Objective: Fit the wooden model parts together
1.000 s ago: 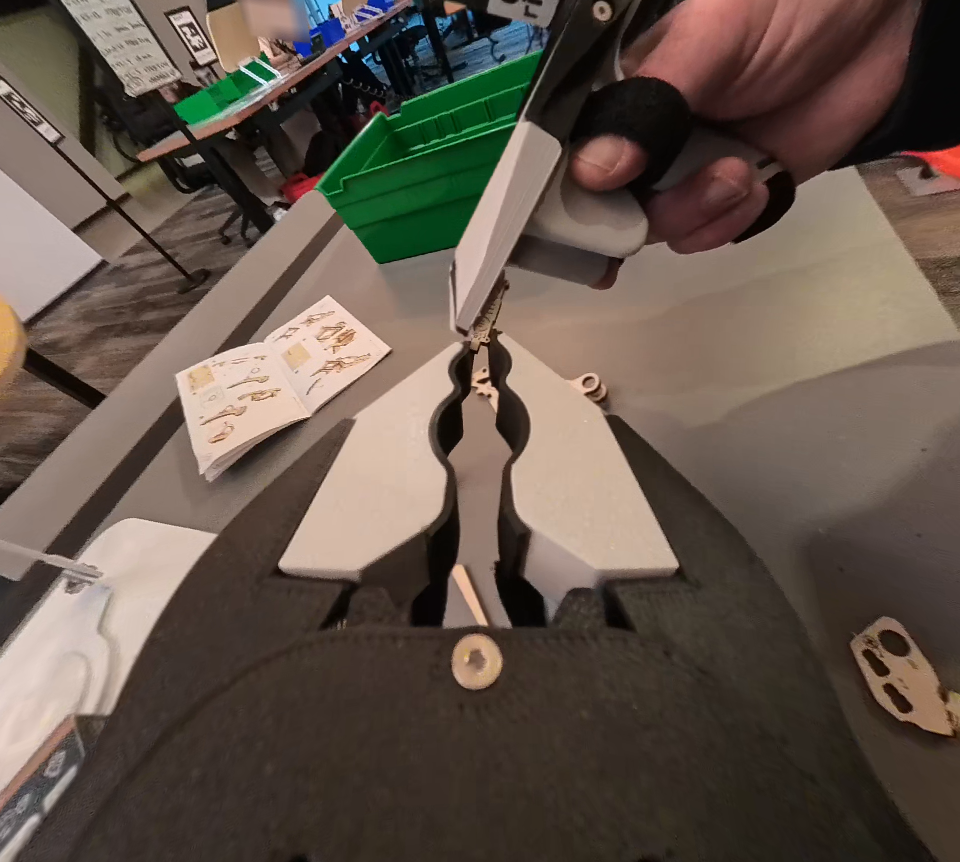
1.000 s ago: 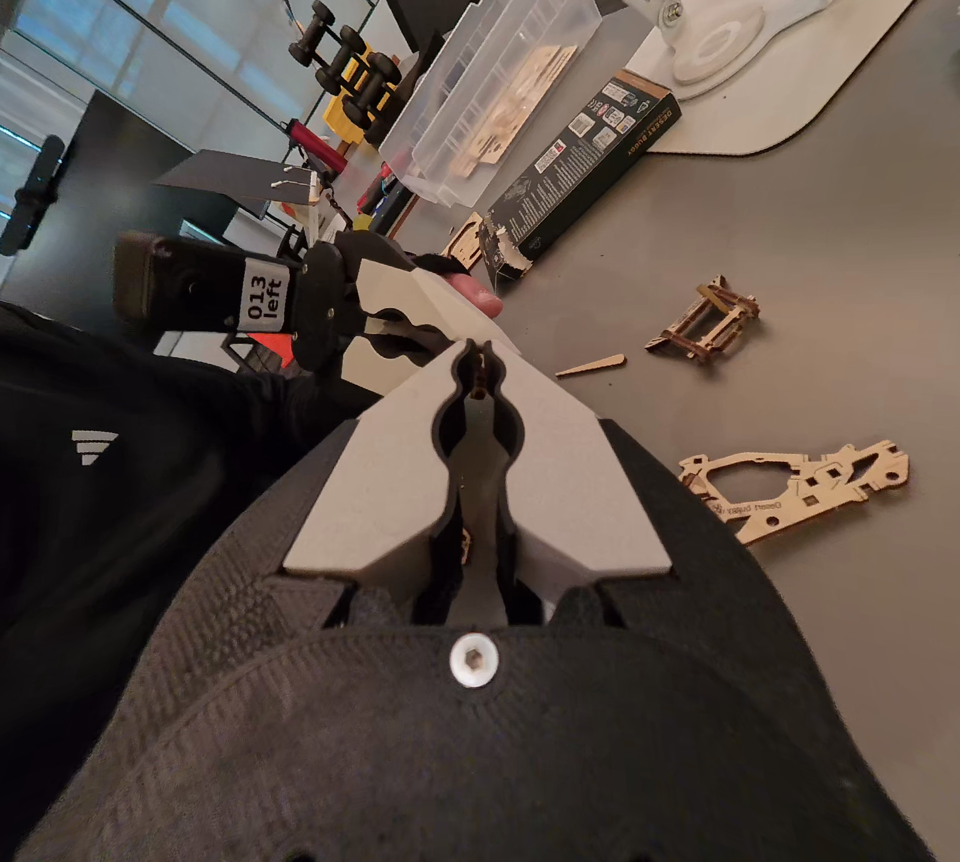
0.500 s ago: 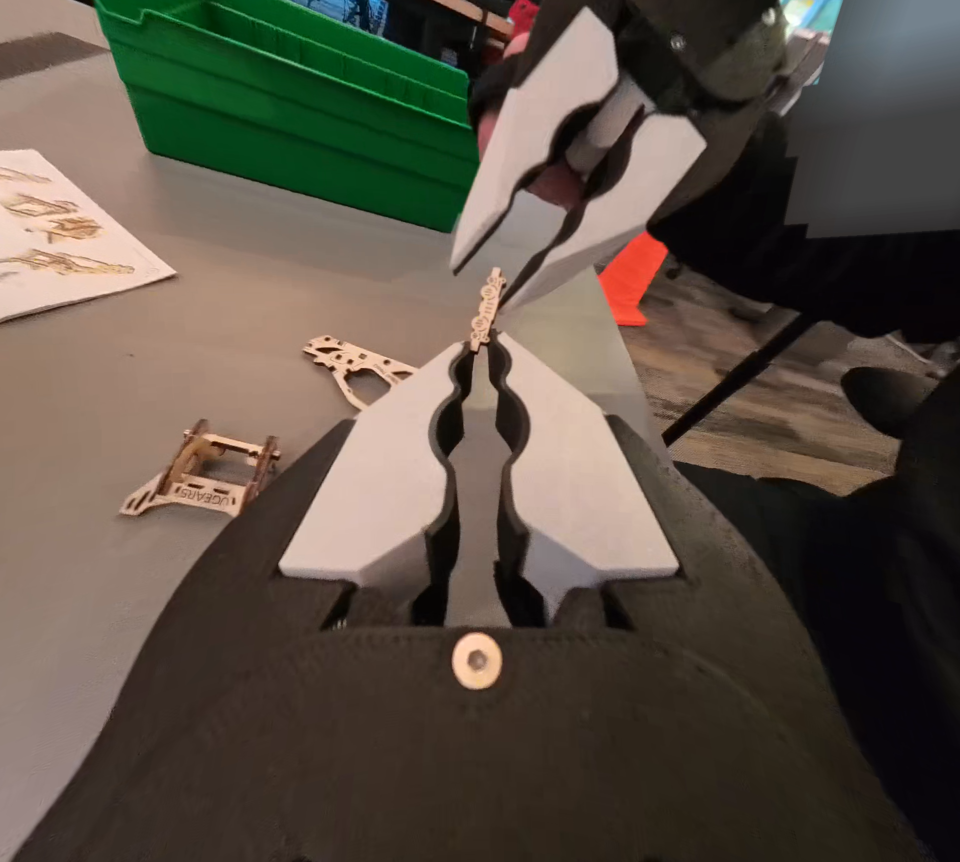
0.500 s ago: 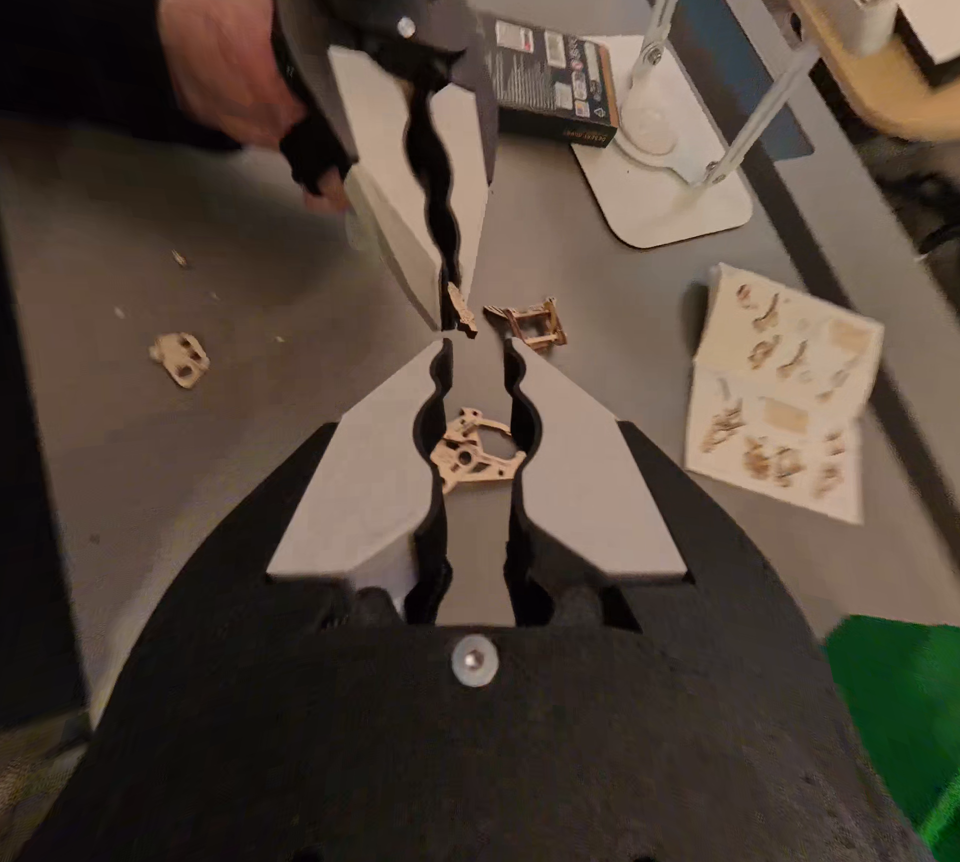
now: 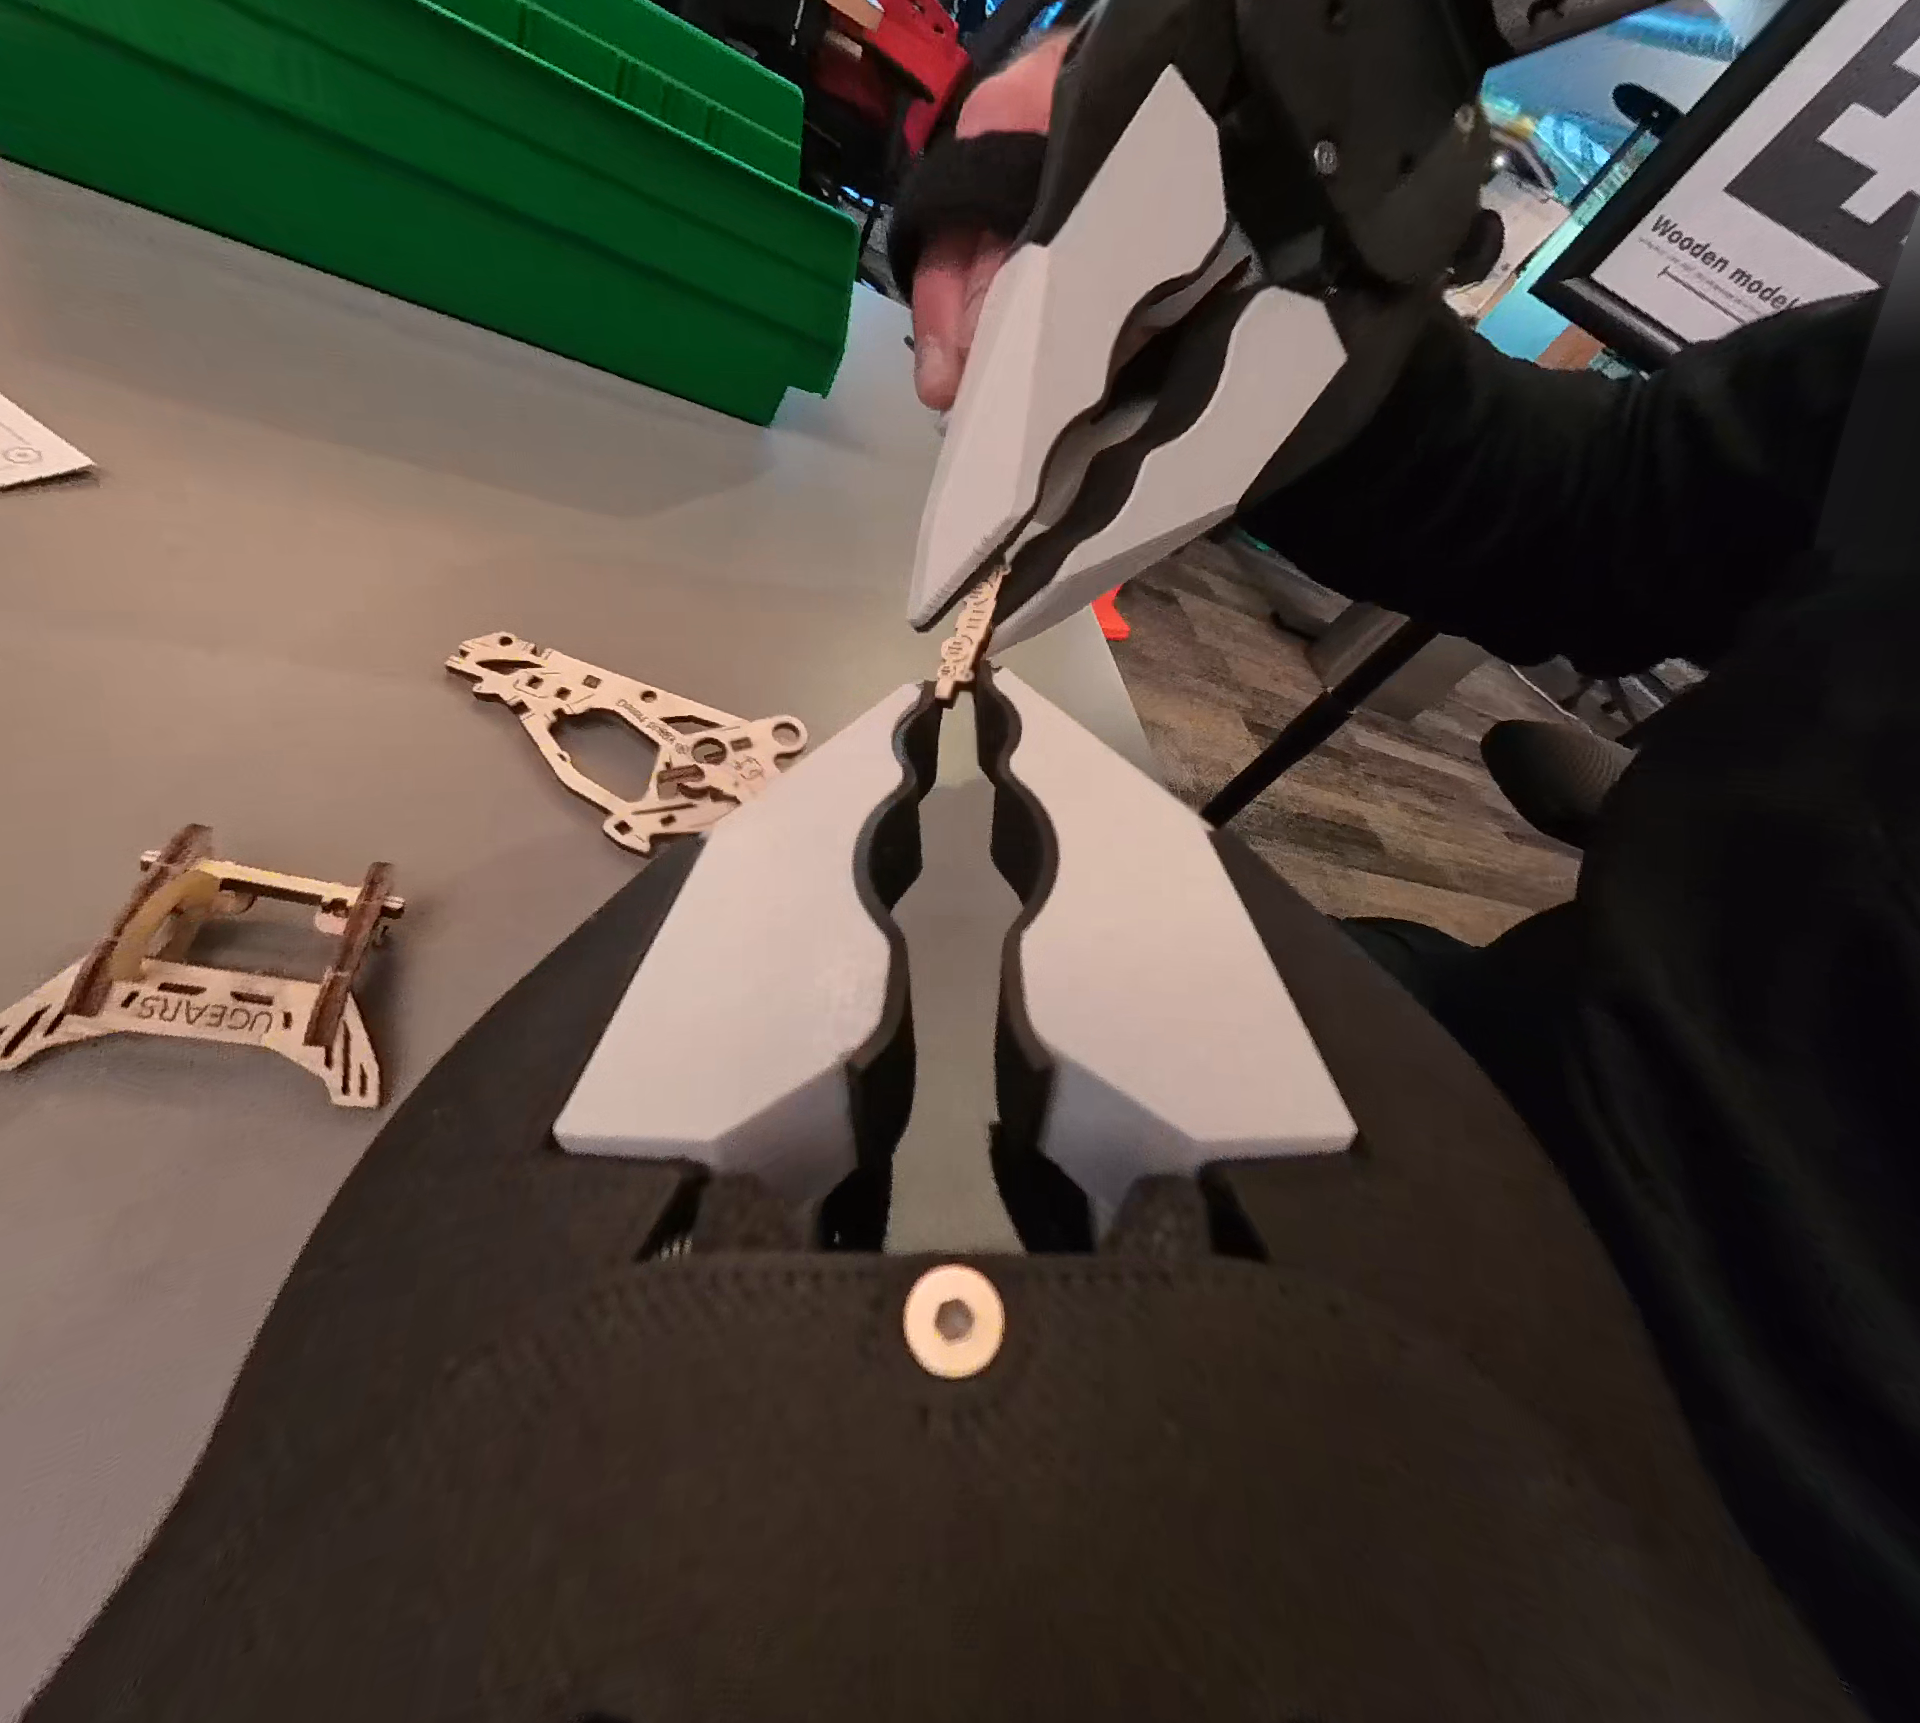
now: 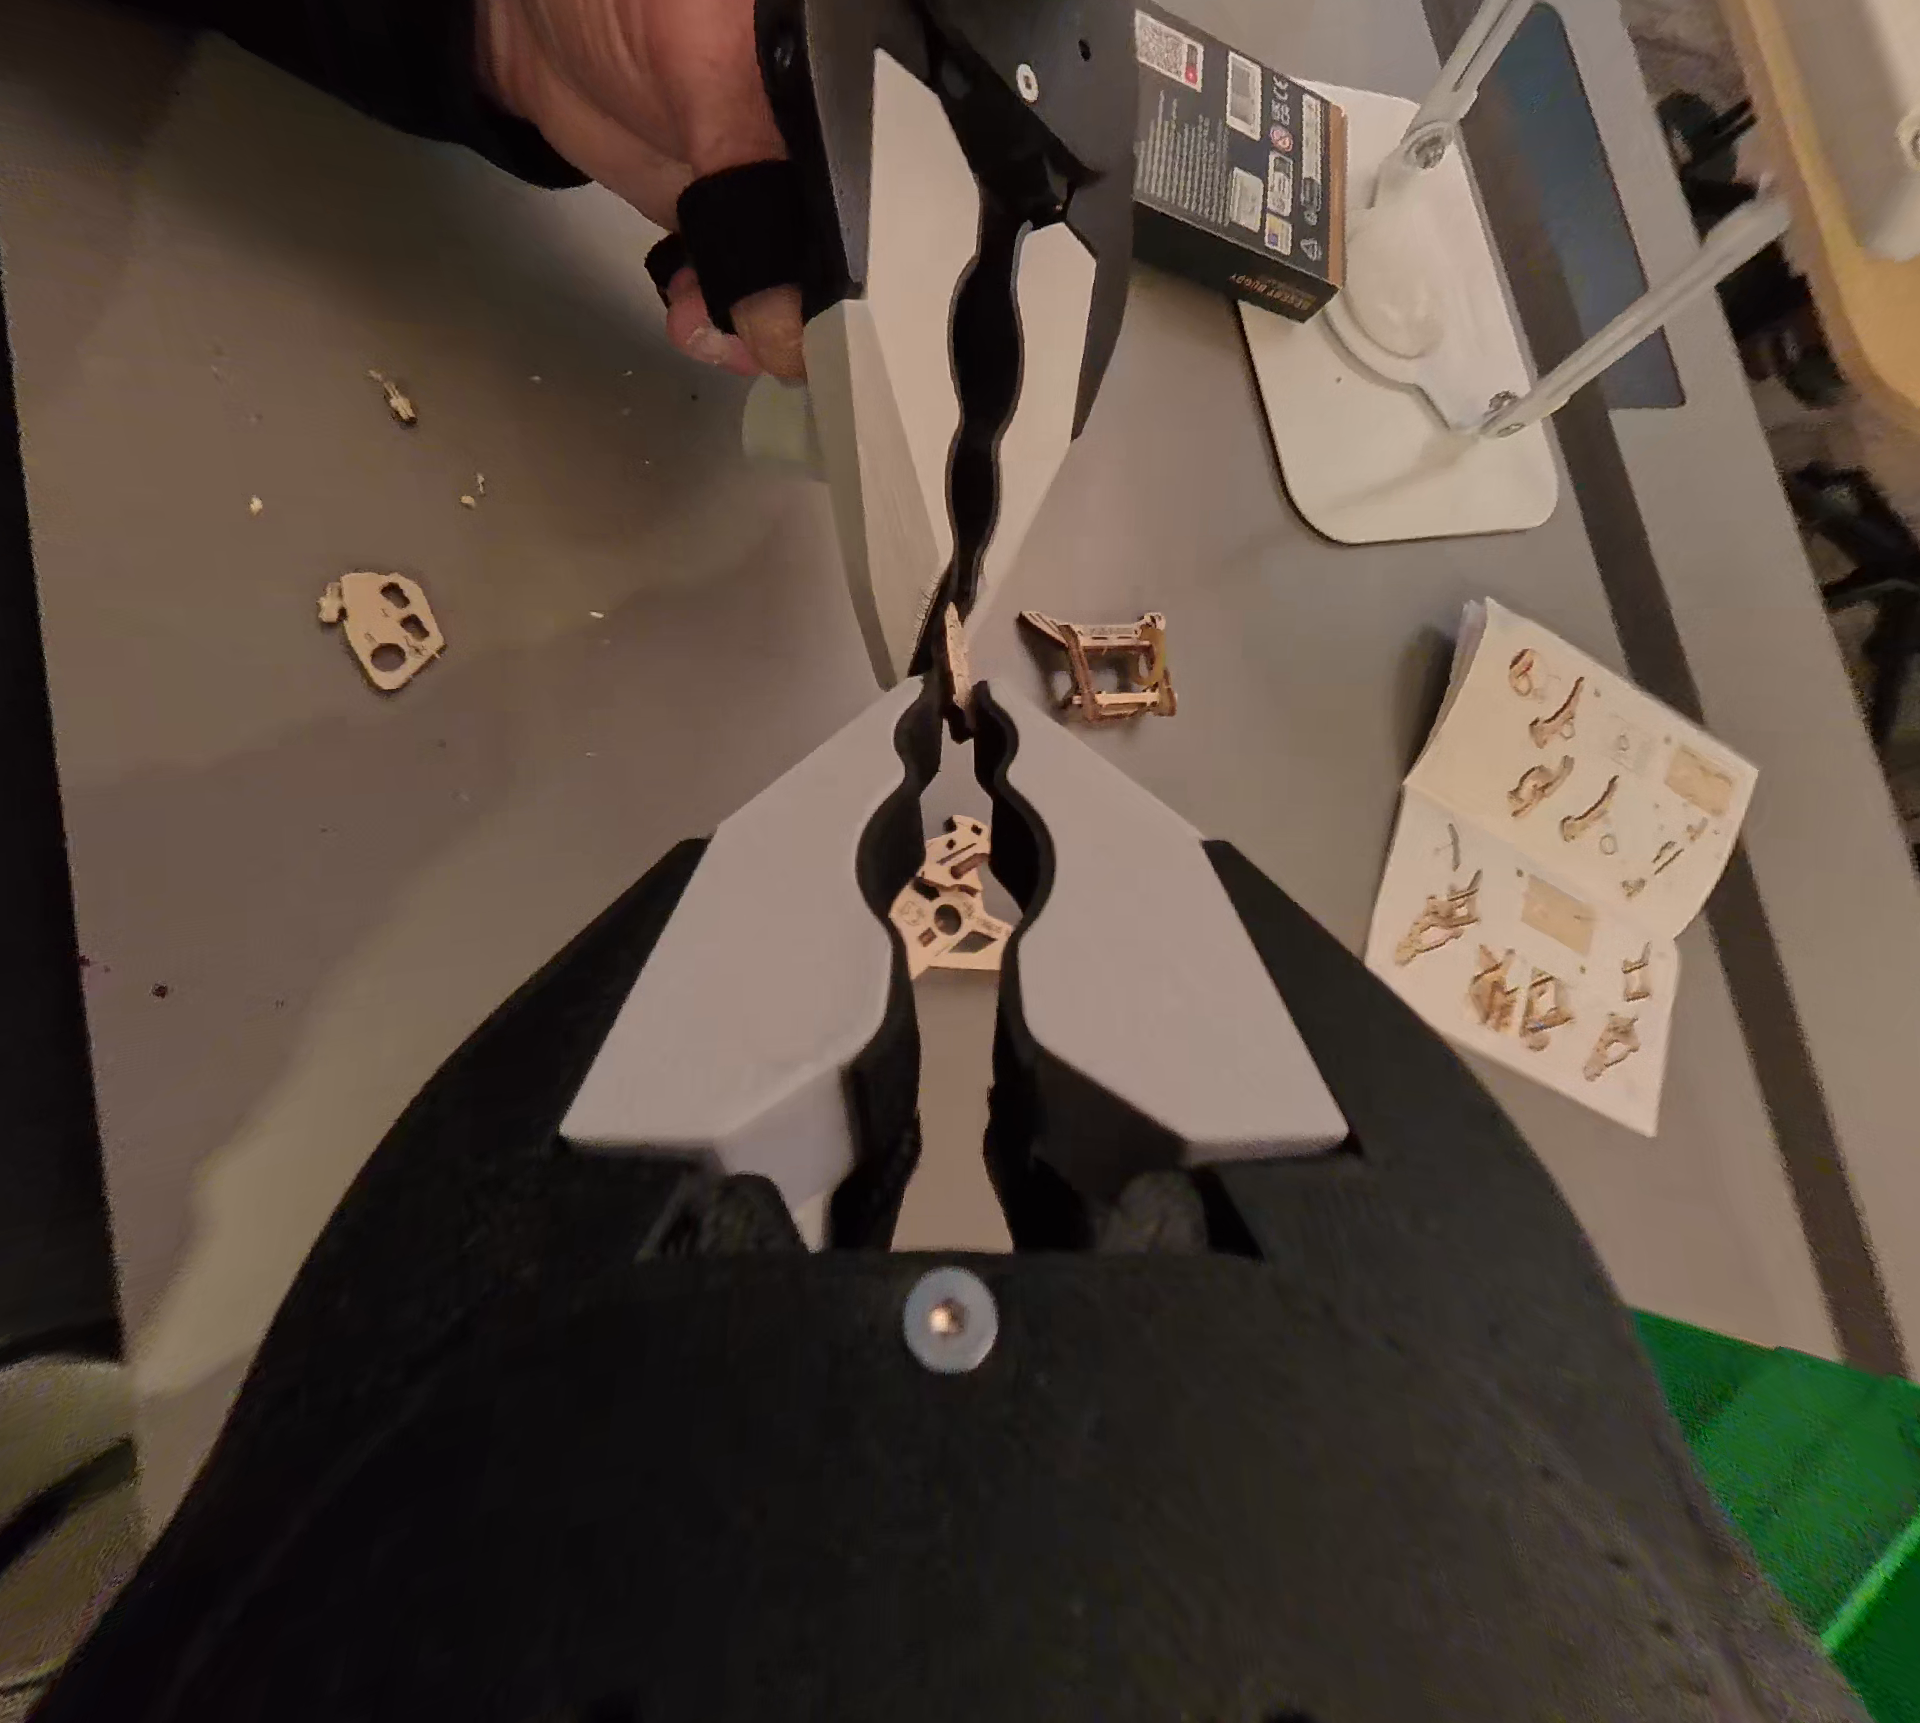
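A small thin wooden strip point(image 5: 962, 647) is held in the air between both grippers, above the grey table point(image 5: 312, 530). My left gripper point(image 5: 953, 692) is shut on its lower end. My right gripper point(image 5: 971, 615) comes in from the upper right and is shut on its other end. In the right wrist view the strip point(image 6: 954, 650) stands between my right gripper point(image 6: 956, 703) and the left gripper point(image 6: 940, 632), which reaches in from above. A flat wooden frame part point(image 5: 644, 738) and a small assembled wooden frame point(image 5: 208, 967) lie on the table.
A green bin point(image 5: 416, 115) stands at the back. An open instruction booklet point(image 6: 1558, 863), a black box point(image 6: 1236, 156) and a white stand base point(image 6: 1403, 426) are on the table's far side. A small flat wooden piece point(image 6: 384, 629) and crumbs lie to the left. My two grippers' fingertips are within a few centimetres of each other. From either gripper's tips it is about 15 cm to the small flat wooden piece point(image 6: 384, 629).
The right gripper's fingers, apart around the strip's end half a second ago, have closed on it. Both grippers have swung round since a second ago, with the left still holding the strip.
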Tool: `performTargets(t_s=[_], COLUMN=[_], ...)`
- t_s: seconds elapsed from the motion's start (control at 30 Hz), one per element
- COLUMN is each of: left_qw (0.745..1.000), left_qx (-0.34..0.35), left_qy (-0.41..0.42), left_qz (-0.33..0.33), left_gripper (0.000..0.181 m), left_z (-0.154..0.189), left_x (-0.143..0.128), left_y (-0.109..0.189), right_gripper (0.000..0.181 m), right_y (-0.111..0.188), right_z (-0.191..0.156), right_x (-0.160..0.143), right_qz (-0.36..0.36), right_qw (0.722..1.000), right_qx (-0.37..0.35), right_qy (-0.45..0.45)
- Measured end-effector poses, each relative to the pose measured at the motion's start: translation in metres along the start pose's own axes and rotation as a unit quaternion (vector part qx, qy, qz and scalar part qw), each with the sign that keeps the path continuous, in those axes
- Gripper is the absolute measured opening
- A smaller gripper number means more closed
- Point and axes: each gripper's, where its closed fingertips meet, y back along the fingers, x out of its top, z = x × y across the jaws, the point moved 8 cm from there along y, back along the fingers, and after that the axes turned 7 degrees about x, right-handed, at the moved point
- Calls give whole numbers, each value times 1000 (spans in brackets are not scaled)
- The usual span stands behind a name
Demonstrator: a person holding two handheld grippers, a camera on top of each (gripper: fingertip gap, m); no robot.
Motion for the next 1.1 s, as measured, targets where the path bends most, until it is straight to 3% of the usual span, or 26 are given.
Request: performTargets(t_s=[0.03, 0.27, 0.5, 0.6, 0.67, 0.73, 0.87, 1.1], left_qw=[1000, 998, 997, 997, 997, 997, 994, 988], left_qx=[5, 45, 62, 49, 35, 22, -6, -57], left_qy=[1, -3, -2, 12, 21, 28, 43, 38], left_qz=[6, 44, 49, 53, 59, 75, 99, 136], left_gripper=[5, 18, 24, 27, 30, 31, 31, 20], left_z=[-1, -8, -10, -9, -8, -7, -4, 5], left_x=[1, 6, 6, 5, 6, 8, 11, 17], left_y=[0, 6, 5, 3, 2, 3, 5, 9], right_gripper=[2, 0, 0, 0, 0, 0, 0, 0], right_y=[0, 7, 17, 23, 21, 15, 11, 14], right_z=[1, 14, 25, 19, 9, -1, -15, -24], right_x=[-1, -16, -24, -15, -6, 1, 13, 22], right_qz=[6, 91, 161, 119, 43, -36, -88, -100], right_qw=[1000, 976, 942, 975, 989, 977, 941, 922], right_qx=[4, 24, 31, -61, -137, -194, -249, -259], right_qy=[-24, -195, -293, -175, -39, 81, 212, 268])
